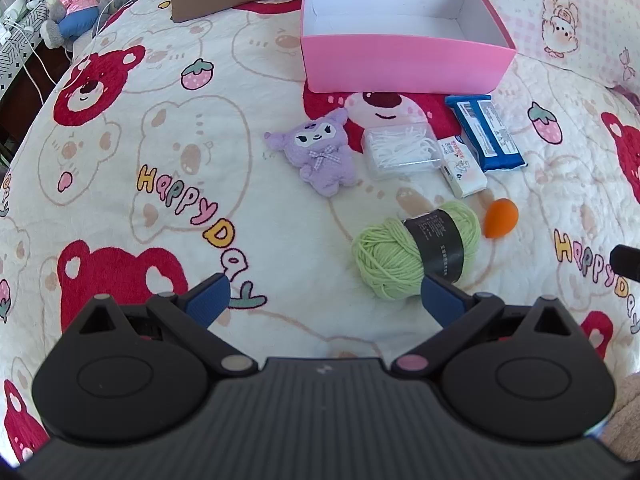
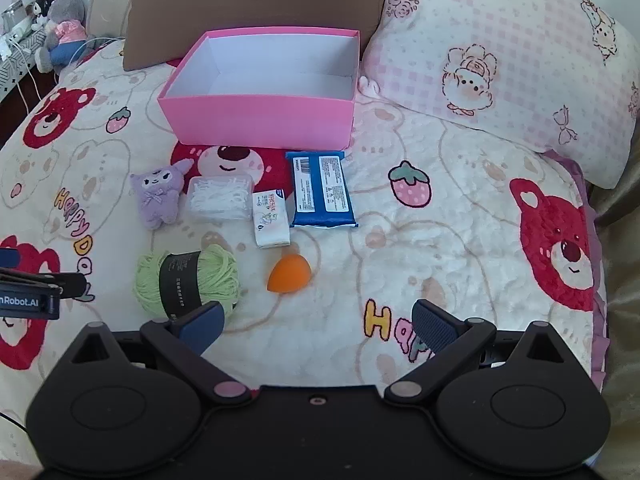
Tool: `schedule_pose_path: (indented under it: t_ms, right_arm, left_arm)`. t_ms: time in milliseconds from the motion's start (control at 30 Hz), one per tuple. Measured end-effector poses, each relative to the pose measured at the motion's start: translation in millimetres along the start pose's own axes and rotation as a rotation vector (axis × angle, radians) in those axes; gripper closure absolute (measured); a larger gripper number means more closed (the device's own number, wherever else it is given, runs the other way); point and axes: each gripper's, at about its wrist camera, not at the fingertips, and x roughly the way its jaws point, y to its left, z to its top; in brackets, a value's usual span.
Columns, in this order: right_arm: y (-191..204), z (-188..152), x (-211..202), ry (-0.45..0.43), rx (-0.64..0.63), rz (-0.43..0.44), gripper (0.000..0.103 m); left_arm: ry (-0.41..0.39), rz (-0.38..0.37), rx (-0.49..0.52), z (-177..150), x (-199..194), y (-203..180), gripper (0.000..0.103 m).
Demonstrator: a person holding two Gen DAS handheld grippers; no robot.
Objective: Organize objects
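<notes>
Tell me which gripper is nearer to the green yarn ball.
Left. The left gripper hovers with one open jaw at the green yarn ball. The right gripper is also close, the yarn lying just off one jaw's tip.

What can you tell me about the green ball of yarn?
The green yarn ball is a soft, light green skein, loosely wound, with a black paper band printed with small text around its middle. It lies on its side on the bear-print blanket, below the purple plush and left of the orange sponge. Nothing grips it.
</notes>
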Motion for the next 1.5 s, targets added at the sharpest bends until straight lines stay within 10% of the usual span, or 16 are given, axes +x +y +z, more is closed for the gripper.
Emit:
schedule_pose_path:
  t_ms: [1500]
  right_arm:
    - [0.9,-1.7,9.4,0.012,-0.005,-0.005,0.002]
  left_arm:
    - [0.030,0.016,0.025,-2.2,8.0,-6.2,0.000]
